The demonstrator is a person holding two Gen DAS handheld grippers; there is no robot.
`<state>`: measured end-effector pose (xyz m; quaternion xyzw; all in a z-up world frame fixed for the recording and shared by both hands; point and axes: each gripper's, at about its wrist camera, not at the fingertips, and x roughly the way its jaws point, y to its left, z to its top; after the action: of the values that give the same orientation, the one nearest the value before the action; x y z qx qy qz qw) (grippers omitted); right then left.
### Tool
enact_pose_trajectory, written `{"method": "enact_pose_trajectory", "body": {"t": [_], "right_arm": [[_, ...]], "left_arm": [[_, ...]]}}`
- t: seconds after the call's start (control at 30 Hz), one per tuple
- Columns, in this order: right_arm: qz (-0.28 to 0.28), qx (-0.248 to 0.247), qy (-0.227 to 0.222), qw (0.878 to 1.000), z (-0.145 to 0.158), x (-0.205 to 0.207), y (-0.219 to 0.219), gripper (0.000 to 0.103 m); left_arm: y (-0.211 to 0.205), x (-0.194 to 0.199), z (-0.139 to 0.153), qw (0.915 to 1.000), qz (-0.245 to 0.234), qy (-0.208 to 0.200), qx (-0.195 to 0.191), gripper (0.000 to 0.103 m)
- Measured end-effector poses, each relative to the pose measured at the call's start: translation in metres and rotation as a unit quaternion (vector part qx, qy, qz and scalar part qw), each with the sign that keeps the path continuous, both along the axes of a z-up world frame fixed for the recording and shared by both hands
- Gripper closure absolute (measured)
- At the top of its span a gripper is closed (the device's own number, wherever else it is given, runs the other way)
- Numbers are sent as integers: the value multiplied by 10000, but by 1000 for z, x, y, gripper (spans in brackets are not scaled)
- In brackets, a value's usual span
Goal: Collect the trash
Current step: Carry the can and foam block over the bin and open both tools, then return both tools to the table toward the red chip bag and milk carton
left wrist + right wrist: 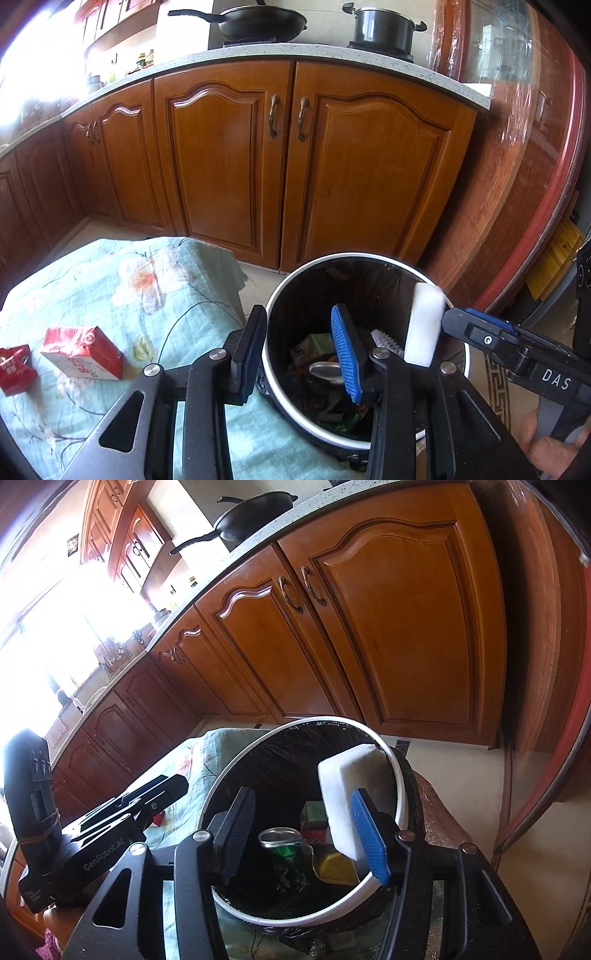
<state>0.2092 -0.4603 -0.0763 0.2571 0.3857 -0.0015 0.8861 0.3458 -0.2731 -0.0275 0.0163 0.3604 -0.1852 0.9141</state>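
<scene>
A round trash bin (284, 291) with a white rim and black liner stands beside the cloth-covered table; it also shows in the right wrist view (221, 786). Inside lie a can (279, 836), wrappers and a yellow piece. My right gripper (299, 834) is open over the bin; a white foam block (349, 786) rests against its blue right finger, apart from the left one. The block also shows in the left wrist view (424, 325). My left gripper (299, 341) is open and empty at the bin's left rim. A red-white carton (83, 350) and a red wrapper (14, 367) lie on the table.
The floral teal cloth (110, 280) covers the table. Wooden kitchen cabinets (229, 158) stand behind, with a wok (258, 20) and a pot (382, 26) on the counter. A wooden door frame (535, 206) is at right.
</scene>
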Motion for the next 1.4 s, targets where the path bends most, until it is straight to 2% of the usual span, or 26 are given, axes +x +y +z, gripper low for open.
{"method": "enact_pose_trajectory", "body": {"t": [0.1, 0.23, 0.5, 0.63, 1.1, 1.4], "right_arm": [[-3, 24, -51, 10000, 2, -3, 3, 39], [-9, 57, -113, 9999, 6, -7, 8, 37], [128, 201, -129, 9996, 7, -16, 31, 36], [273, 259, -119, 9992, 4, -20, 52, 25], [1197, 315, -66, 9923, -2, -11, 133, 20], [1784, 194, -43, 9838, -4, 8, 176, 19]], "left_arm": [[12, -4, -1, 9998, 130, 100, -121, 55], [37, -11, -6, 9986, 297, 284, -339, 55], [85, -44, -8, 9955, 674, 444, -502, 52], [113, -63, -13, 9929, 903, 527, -568, 51], [207, -110, -15, 9805, 1708, 656, -713, 49], [248, -119, -12, 9712, 2102, 725, -855, 48]]}}
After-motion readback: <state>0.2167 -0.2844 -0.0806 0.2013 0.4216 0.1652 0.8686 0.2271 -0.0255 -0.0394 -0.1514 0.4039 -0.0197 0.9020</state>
